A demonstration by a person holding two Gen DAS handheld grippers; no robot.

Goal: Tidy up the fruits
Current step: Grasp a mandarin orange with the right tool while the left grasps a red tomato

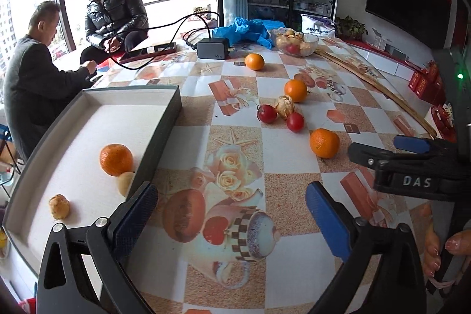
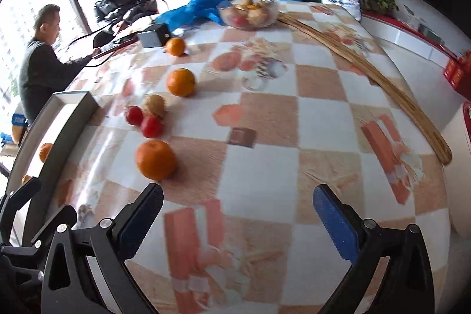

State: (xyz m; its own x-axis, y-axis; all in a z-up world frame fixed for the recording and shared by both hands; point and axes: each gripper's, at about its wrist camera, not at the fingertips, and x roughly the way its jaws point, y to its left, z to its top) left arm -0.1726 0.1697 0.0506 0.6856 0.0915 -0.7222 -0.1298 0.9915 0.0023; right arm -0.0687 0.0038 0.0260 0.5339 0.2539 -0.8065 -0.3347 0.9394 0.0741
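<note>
A grey tray with a white floor stands at the left; in it lie an orange, a pale round fruit and a small brown fruit. My left gripper hangs open and empty just right of the tray's wall. On the tablecloth lie three oranges, two red fruits and a brown husked fruit. My right gripper is open and empty, with the nearest orange ahead to its left. The right gripper also shows at the right edge of the left wrist view.
A glass bowl of fruit, a blue plastic bag, a black charger with cables and a long bamboo strip lie at the table's far side. Two people sit beyond the table's left corner. A hand shows at lower right.
</note>
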